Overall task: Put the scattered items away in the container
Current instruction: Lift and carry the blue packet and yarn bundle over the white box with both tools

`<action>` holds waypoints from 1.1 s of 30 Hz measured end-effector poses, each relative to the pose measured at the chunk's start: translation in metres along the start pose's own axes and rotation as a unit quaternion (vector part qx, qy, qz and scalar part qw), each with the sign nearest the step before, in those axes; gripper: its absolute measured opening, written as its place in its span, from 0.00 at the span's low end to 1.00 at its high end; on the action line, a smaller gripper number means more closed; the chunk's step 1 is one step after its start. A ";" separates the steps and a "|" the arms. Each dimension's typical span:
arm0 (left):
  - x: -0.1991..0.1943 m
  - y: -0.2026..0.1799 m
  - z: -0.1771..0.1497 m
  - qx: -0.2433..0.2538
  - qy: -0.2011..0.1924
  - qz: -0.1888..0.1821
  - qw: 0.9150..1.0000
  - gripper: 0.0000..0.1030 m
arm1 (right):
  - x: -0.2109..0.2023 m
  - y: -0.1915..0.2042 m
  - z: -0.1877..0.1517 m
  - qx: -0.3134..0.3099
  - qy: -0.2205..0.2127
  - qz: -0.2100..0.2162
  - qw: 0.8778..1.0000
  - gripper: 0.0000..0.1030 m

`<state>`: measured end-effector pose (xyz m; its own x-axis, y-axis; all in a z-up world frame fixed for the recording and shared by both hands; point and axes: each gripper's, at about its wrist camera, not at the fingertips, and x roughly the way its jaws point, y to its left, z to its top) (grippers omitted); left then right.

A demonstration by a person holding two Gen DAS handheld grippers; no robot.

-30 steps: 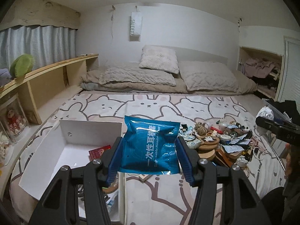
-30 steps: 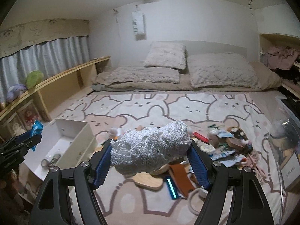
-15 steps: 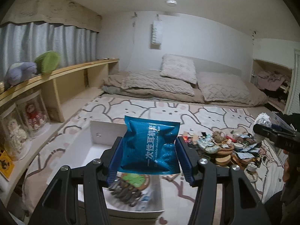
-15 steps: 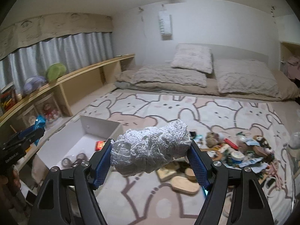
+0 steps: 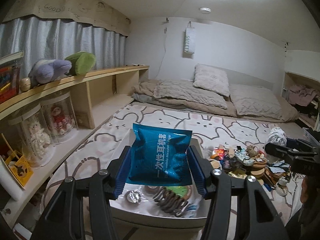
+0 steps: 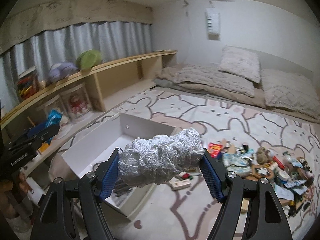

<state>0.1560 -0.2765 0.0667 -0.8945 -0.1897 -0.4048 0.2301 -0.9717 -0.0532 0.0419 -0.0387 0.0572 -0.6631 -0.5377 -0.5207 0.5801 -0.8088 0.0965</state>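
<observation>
Grippers, two, black with blue pads. Left gripper point(image 5: 159, 161): clamped on a glossy blue foil packet with white lettering point(image 5: 160, 158), held above the open white rectangular box point(image 6: 104, 146). Right gripper point(image 6: 161, 167): clamped on a crumpled white crocheted cloth bundle point(image 6: 160, 158), hanging over the box's near corner. Box: on the rabbit-print bed cover point(image 6: 230, 120), already holding small items. Scattered pile of small items point(image 6: 270, 164): at three o'clock from the box, well apart from it.

Two grippers point(image 5: 160, 170); one white box point(image 6: 128, 128); two plush toys point(image 5: 52, 70); two pillows point(image 5: 212, 79)
</observation>
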 end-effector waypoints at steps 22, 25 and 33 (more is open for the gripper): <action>0.057 0.030 -0.006 -0.019 0.057 -0.005 0.998 0.55 | 0.132 0.057 0.002 -0.184 0.176 0.087 0.963 0.74; 0.066 0.028 -0.004 -0.012 0.068 -0.002 0.998 0.55 | 0.147 0.059 -0.001 -0.200 0.188 0.095 0.957 0.74; 0.093 0.026 -0.002 -0.003 0.104 0.001 0.995 0.55 | 0.183 0.053 -0.015 -0.233 0.219 0.104 0.942 0.74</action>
<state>0.0792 -0.3191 0.0261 -0.7955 -0.1569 -0.5853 0.2336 -0.9706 -0.0574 -0.0417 -0.1759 -0.0457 -0.3133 -0.4409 -0.8411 0.8877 -0.4507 -0.0944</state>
